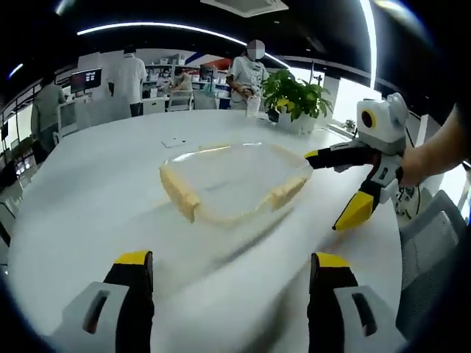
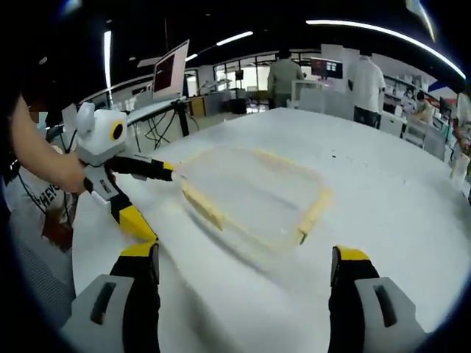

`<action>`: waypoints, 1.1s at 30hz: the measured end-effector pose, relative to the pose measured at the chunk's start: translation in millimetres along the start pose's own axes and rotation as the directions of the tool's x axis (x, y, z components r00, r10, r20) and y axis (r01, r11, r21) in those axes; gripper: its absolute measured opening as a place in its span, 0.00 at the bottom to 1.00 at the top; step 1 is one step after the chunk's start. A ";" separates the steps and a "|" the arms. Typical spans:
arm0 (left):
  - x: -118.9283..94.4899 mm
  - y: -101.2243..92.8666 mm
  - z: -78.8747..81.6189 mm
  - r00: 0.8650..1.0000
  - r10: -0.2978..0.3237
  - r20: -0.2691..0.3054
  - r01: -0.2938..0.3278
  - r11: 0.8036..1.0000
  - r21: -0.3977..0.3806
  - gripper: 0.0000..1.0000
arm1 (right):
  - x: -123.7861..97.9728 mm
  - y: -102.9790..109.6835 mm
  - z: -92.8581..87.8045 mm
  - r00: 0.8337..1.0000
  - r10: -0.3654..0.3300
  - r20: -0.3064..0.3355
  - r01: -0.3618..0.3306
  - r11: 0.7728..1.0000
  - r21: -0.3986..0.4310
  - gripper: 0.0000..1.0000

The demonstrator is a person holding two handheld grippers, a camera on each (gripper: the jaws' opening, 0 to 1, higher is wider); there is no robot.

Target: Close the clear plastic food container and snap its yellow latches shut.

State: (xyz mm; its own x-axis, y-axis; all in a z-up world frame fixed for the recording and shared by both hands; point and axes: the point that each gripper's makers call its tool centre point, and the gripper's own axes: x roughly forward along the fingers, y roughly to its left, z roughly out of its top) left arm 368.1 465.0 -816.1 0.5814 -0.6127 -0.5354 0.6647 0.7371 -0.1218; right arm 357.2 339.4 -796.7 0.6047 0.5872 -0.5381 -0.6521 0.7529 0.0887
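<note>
- Closing stage, by my judgement: the clear container (image 1: 234,182) sits on the white table (image 1: 88,213), blurred, its yellow latches (image 1: 179,195) seemingly not yet snapped
- Right gripper (image 1: 352,184), wide open, has one jaw tip at the container's edge, gripping nothing
- Left gripper (image 1: 224,276), also open and empty, hangs near
- Next: press a latch down
- Nothing visible inside the container

An open-plan office or lab: a white tabletop (image 1: 96,191), desks with monitors (image 2: 170,71), shelving (image 1: 165,70) behind standing people (image 1: 126,77), a potted plant (image 1: 296,99), and curved ceiling strip lights (image 1: 162,28).
</note>
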 end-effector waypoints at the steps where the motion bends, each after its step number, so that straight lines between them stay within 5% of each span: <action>1: -2.0 0.5 -0.1 1.000 0.003 0.004 -0.003 1.000 -0.006 0.85 | -1.2 0.9 -0.8 1.000 0.001 -0.002 -0.001 1.000 -0.008 0.95; 33: -39.2 -2.2 -10.1 0.997 0.079 -0.006 -0.080 0.995 -0.065 0.79 | -72.0 -35.4 -21.0 0.998 -0.051 0.032 0.048 0.995 0.090 0.89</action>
State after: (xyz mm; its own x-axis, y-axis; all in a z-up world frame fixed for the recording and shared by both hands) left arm 339.1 490.3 -803.2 0.6293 -0.5504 -0.5487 0.5843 0.8005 -0.1329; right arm 327.1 264.2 -778.7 0.6517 0.5573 -0.5145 -0.5786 0.8039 0.1380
